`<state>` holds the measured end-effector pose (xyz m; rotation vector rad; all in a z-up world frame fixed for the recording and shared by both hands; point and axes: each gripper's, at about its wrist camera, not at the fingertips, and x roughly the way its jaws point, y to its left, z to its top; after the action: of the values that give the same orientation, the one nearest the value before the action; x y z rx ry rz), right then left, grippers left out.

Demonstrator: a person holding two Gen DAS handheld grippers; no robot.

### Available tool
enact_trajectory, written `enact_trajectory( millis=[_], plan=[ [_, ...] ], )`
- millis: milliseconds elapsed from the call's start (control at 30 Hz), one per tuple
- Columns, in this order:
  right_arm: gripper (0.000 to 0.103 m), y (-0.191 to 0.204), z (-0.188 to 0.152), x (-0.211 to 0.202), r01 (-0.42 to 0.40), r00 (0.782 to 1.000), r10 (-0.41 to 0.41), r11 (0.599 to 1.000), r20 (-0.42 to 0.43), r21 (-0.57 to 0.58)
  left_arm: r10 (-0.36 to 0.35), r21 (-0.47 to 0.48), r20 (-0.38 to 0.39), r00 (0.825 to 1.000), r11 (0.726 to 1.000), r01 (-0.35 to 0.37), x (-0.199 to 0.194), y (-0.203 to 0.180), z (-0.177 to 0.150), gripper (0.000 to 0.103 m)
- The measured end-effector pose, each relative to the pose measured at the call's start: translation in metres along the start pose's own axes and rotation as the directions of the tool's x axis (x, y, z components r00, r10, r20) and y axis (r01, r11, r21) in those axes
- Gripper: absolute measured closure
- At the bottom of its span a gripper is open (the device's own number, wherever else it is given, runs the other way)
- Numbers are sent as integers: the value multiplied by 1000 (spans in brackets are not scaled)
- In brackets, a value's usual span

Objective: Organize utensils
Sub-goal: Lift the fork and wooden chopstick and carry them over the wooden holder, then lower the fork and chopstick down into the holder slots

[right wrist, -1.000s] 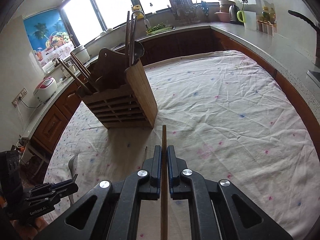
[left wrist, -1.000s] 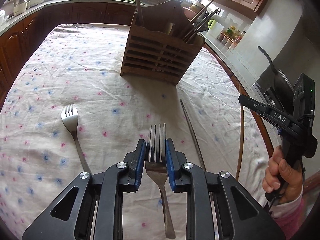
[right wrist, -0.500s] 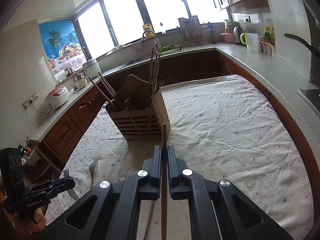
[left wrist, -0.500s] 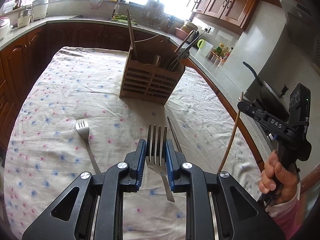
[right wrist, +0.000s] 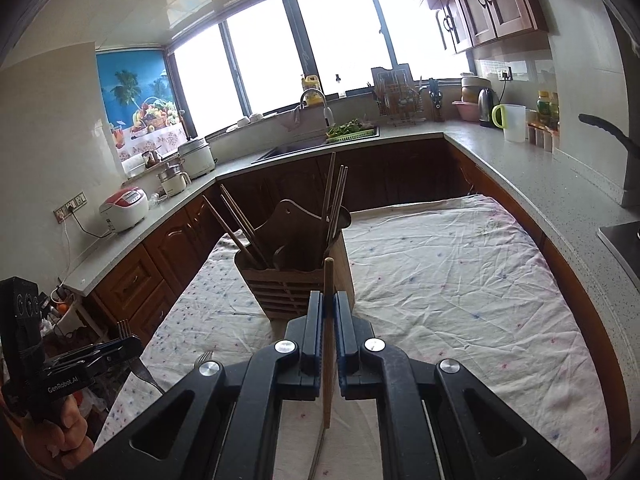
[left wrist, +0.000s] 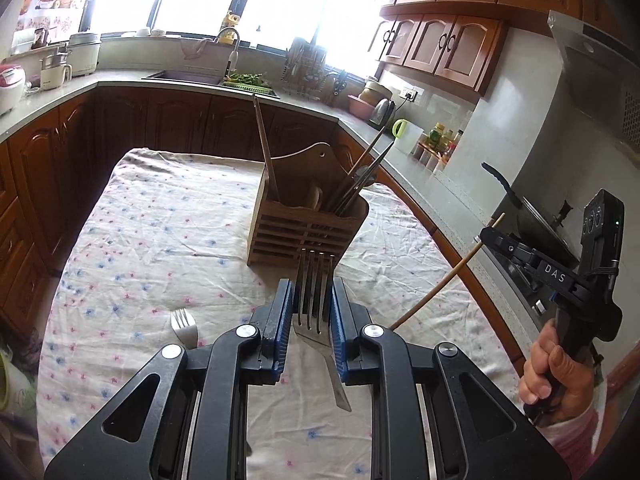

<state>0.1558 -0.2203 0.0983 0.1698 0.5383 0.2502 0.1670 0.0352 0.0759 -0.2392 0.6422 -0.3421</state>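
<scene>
The right gripper (left wrist: 490, 236) reads "DAS", the left gripper (right wrist: 130, 343) "GenRobot.AI". Left pinches one fork (left wrist: 316, 300), right one chopstick (right wrist: 328, 320) (both aloft); a second fork (left wrist: 183, 324) lies before the holder (left wrist: 304, 228).

Daylight poured through the windows (right wrist: 304, 40), blown out to white. Cabinets (left wrist: 120, 128) beneath sat in shadow. Tablecloth (right wrist: 460, 272) was evenly lit, shadows soft. Fisheye bent the edges; corners vignetted black. Focus was sharp.

A rice cooker (right wrist: 125, 208), kettle (right wrist: 487, 107) and white jug (right wrist: 513, 122) stand on the grey countertop (right wrist: 532, 176).
</scene>
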Motion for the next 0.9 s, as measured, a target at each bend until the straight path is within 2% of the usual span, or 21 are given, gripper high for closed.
enact_trajectory(
  millis=[433, 533, 567, 900],
  plan=[
    [98, 3, 30, 2, -17, 998, 18, 1000, 57, -10, 34, 6, 117, 992, 999, -35, -8, 7, 50, 88],
    [98, 5, 38, 2, -23, 997, 24, 1000, 74, -14, 40, 12, 139, 989, 999, -42, -5, 8, 61, 93],
    [98, 5, 41, 2, -24, 997, 25, 1000, 79, -18, 40, 12, 144, 989, 999, -43, -4, 9, 65, 99],
    [98, 16, 76, 6, -36, 989, 43, 998, 140, -57, 52, 19, 202, 978, 998, -57, 14, 13, 106, 99]
  ],
)
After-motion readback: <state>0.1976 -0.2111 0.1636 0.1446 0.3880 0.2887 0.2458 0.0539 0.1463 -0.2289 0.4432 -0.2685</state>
